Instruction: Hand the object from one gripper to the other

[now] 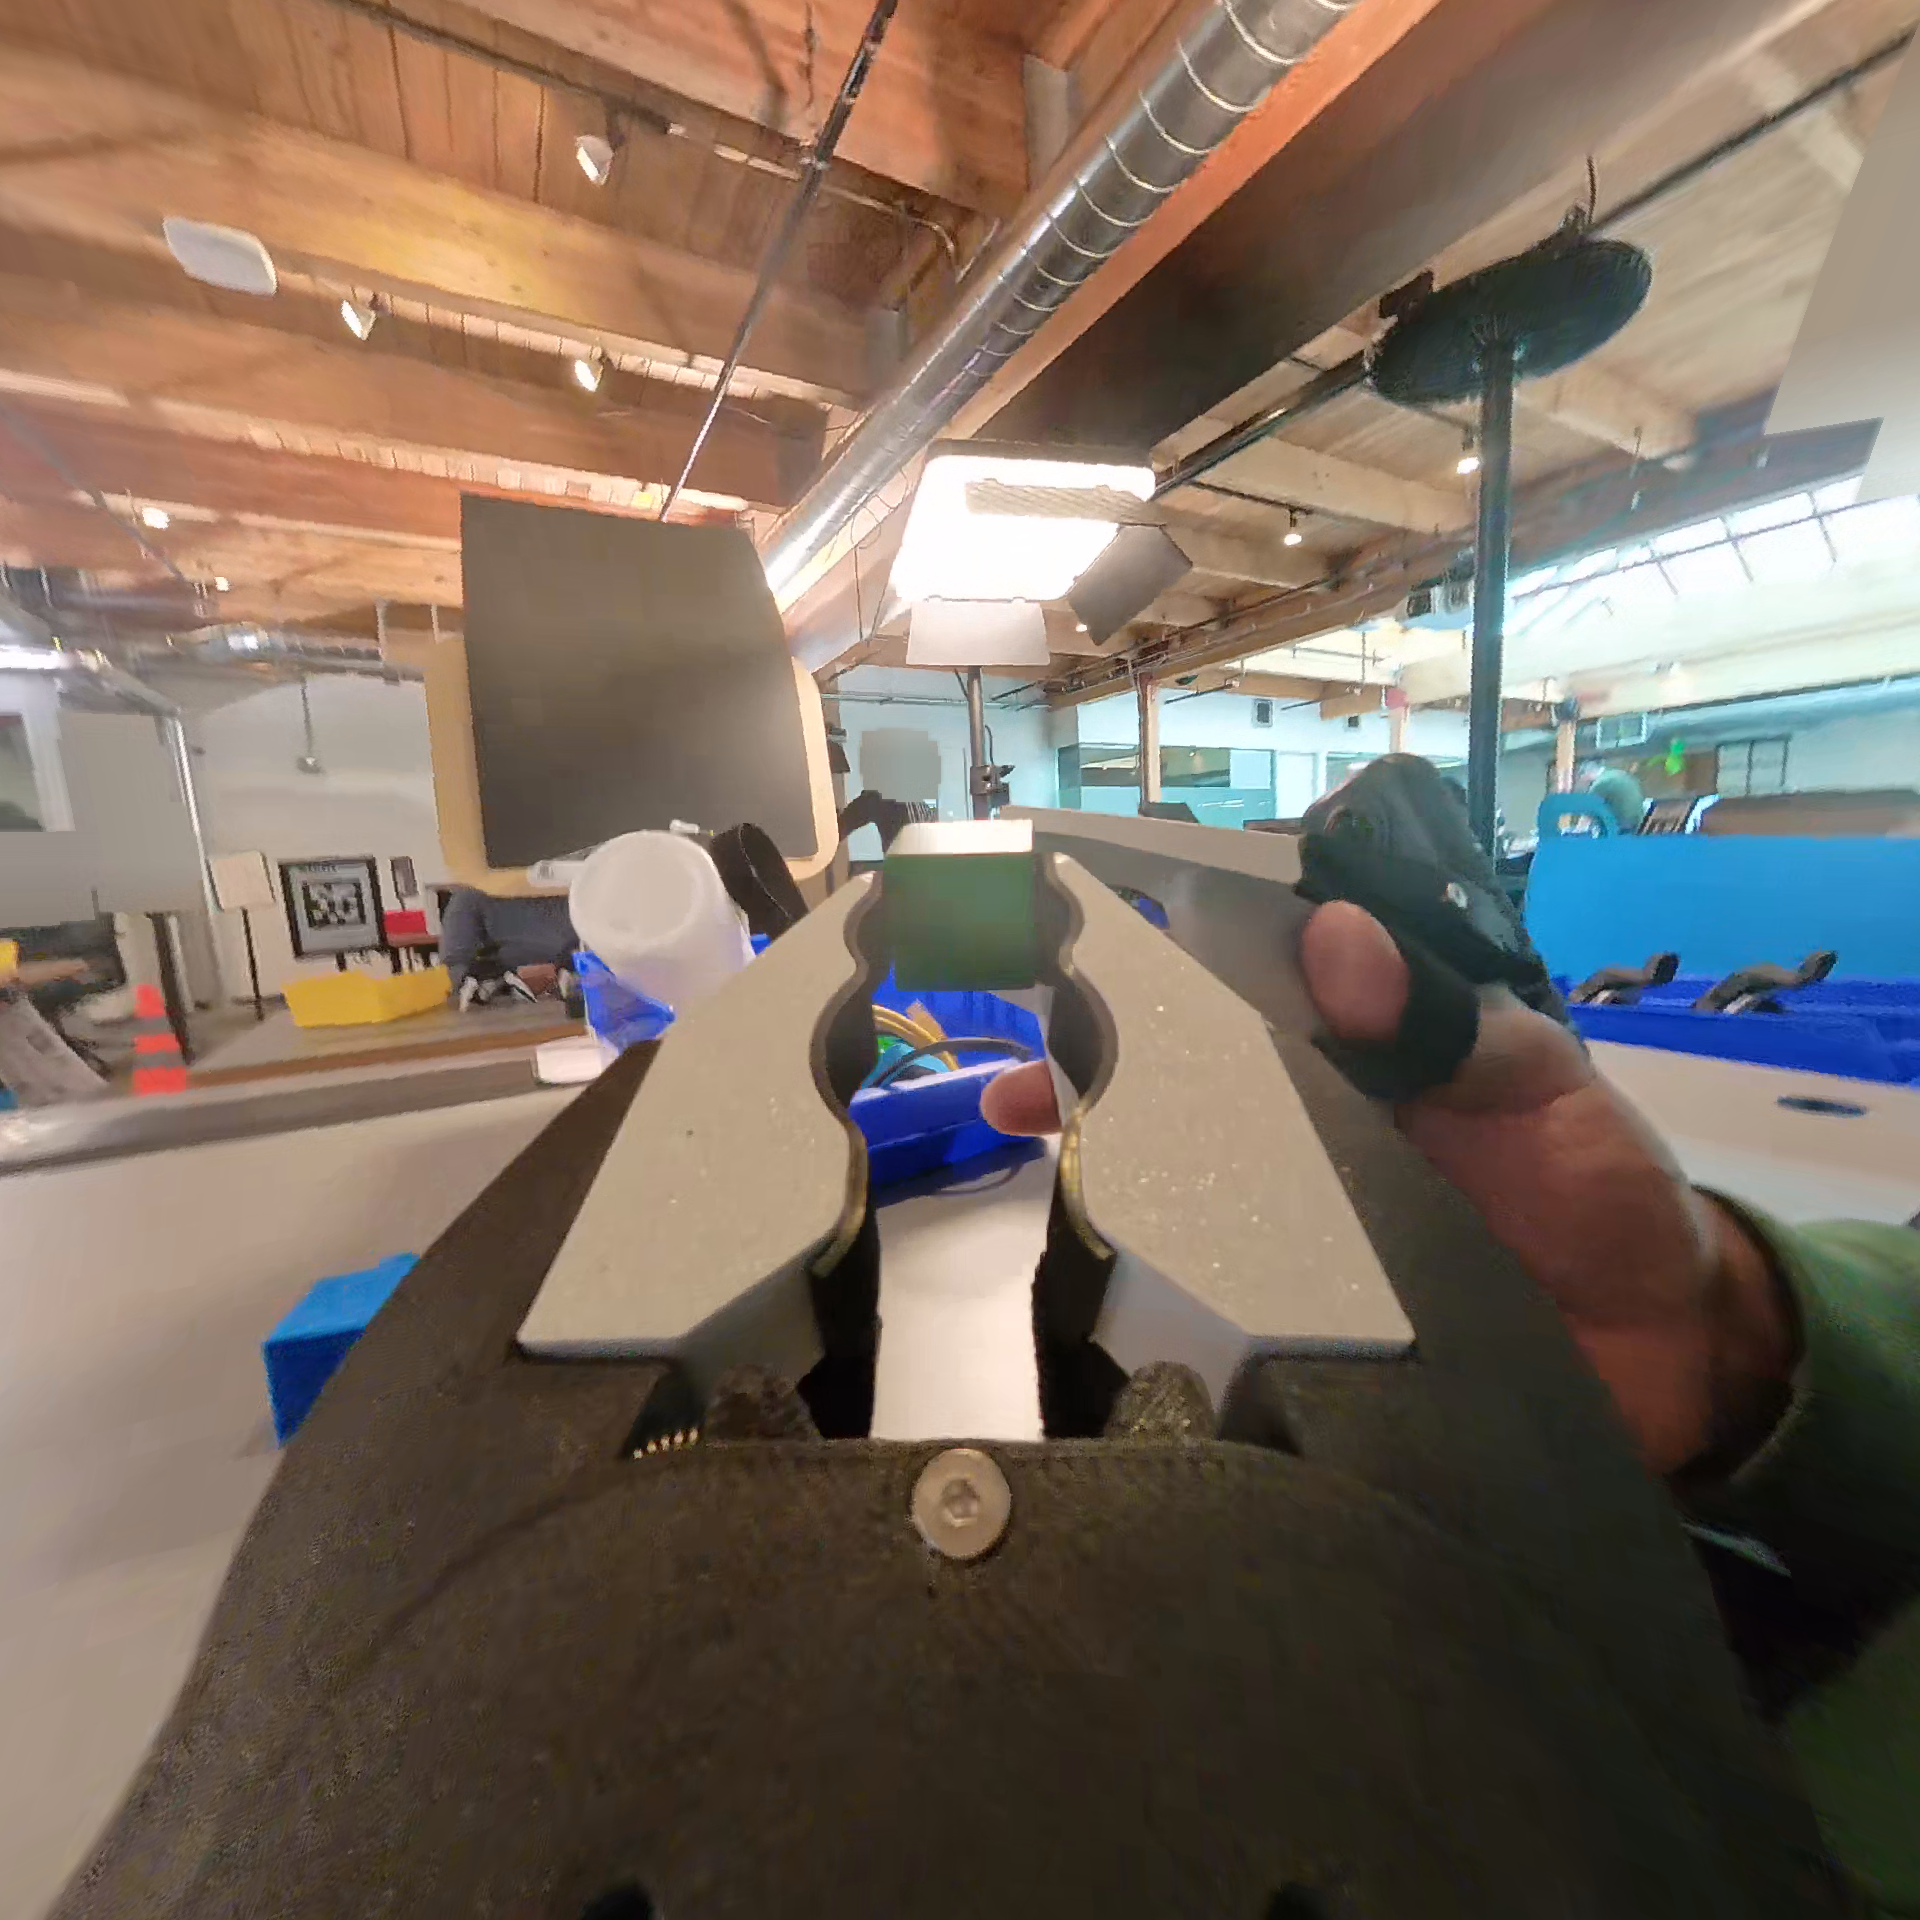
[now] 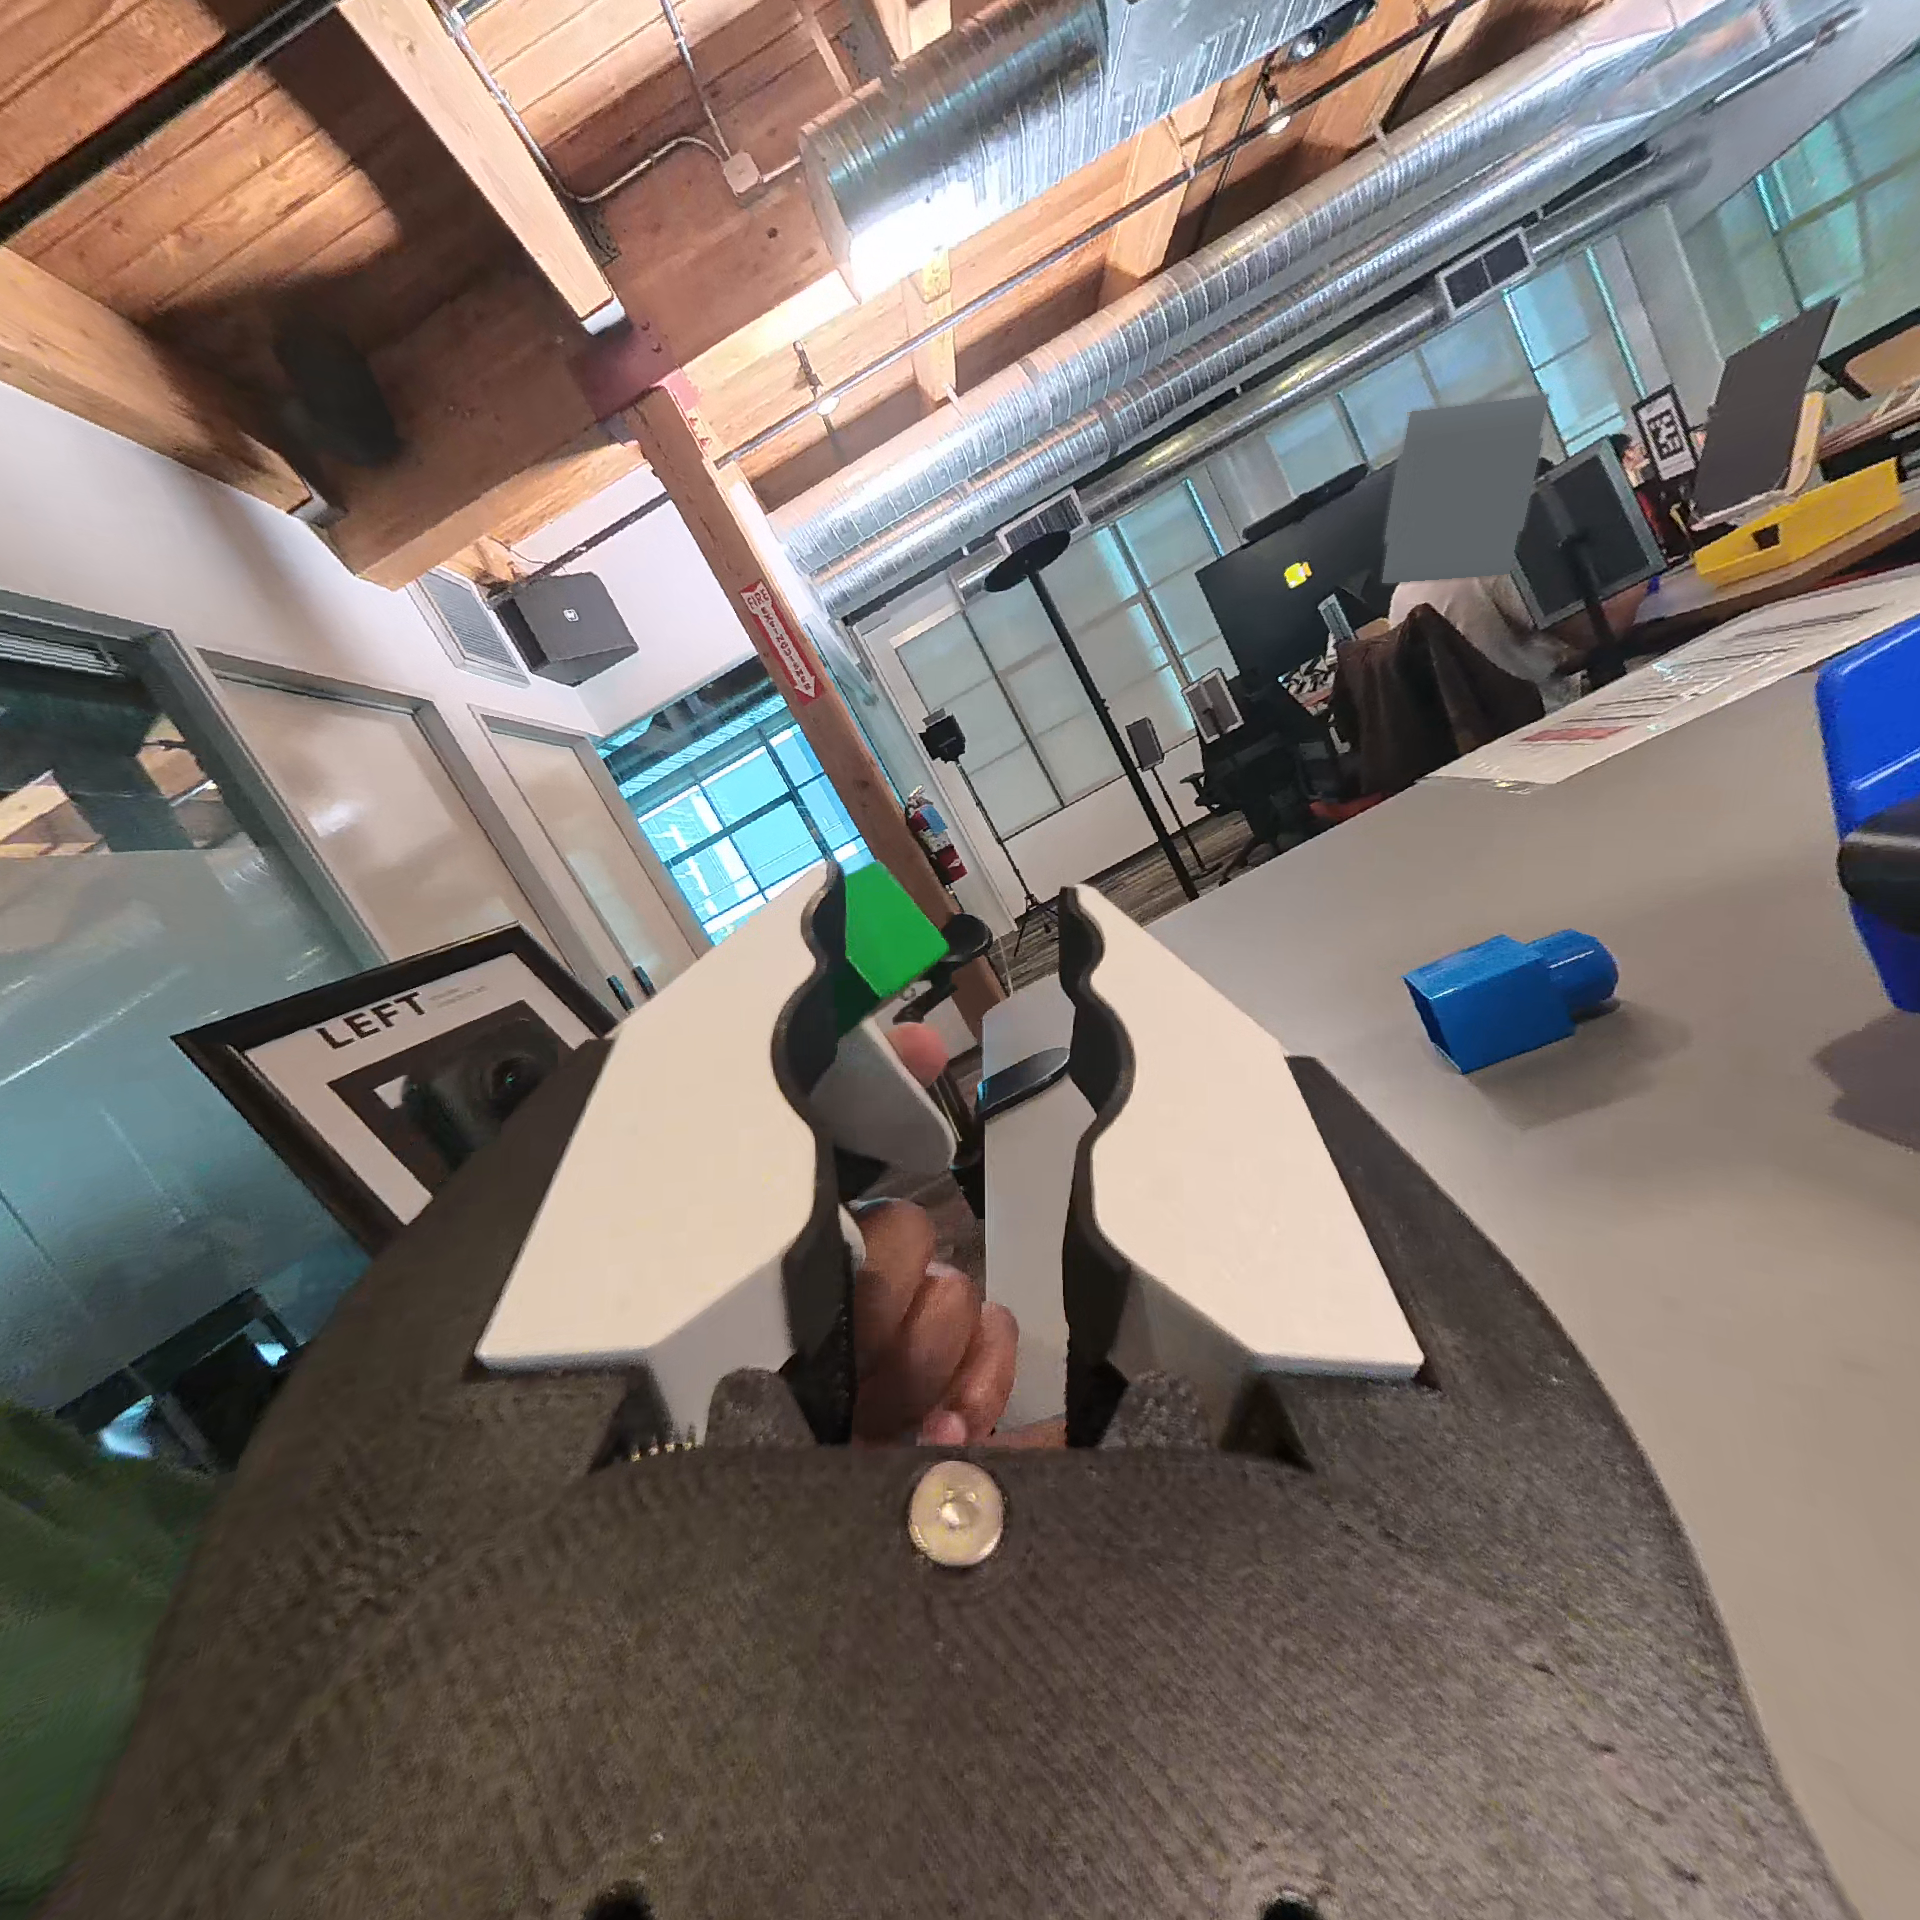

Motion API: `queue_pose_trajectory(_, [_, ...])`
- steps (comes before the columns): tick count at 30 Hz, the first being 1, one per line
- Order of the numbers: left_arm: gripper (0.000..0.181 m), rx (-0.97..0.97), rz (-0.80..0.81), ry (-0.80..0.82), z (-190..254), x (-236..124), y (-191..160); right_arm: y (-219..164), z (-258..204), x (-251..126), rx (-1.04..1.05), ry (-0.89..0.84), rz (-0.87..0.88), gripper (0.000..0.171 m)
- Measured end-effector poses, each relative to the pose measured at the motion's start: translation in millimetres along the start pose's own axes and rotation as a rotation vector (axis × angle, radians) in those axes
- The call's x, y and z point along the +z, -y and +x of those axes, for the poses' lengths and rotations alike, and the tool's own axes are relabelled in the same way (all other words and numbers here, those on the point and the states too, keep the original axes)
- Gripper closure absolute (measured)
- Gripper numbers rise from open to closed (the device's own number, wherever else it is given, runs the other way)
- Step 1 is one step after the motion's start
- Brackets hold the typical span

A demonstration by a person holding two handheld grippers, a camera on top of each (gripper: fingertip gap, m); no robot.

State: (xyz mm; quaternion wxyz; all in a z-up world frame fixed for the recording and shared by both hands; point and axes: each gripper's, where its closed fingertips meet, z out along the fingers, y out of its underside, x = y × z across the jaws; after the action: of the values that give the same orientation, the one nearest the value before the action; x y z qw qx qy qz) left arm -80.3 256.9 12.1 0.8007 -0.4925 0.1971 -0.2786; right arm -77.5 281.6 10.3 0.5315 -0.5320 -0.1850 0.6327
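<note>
A green cube [image 1: 961, 920] is pinched between the fingertips of my left gripper [image 1: 961, 904], held up in the air above the grey table [image 1: 156, 1351]. In the right wrist view the same cube [image 2: 888, 940] sits between the spread fingers of my right gripper [image 2: 951, 914], close against its left finger, with a gap to the right finger. One grey finger [image 2: 883, 1101] of the left gripper shows under the cube there. In the left wrist view the right gripper's grey finger [image 1: 1174, 862] and the gloved hand [image 1: 1455, 1039] holding it lie just right of the cube.
A small blue block [image 2: 1496, 997] lies on the grey table [image 2: 1558, 1299], with a blue bin [image 2: 1870, 758] at the right edge. In the left wrist view there are a blue block [image 1: 332, 1340], a blue bin of cables [image 1: 935, 1112], a white cylinder [image 1: 655, 914] and more blue bins [image 1: 1714, 1018]. Both grippers' tips are close together, under 4 cm apart. The small blue block [image 2: 1496, 997] is about equally far from each gripper, around 20 cm.
</note>
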Motion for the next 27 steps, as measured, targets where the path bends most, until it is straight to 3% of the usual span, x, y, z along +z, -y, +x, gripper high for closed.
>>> queue_pose_trajectory(11, [0.152,-0.515,-0.007,-0.101,-10.3,1.4,-6.4,-2.3,2.4,0.6,-0.188,-0.104,-0.013,0.13])
queue_pose_trajectory(16, [0.153,-0.469,-0.056,-0.066,-25.9,13.2,-8.0,-3.8,5.5,-1.2,-0.455,-0.22,-0.054,0.13])
queue_pose_trajectory(20, [0.153,-0.465,-0.08,-0.147,-24.1,42.1,3.1,6.4,6.9,-3.1,-0.643,-0.296,-0.08,0.129])
queue_pose_trajectory(27, [0.152,-0.572,-0.106,-0.336,-7.6,112.0,1.5,70.6,23.5,-11.5,-0.926,-0.457,-0.077,0.127])
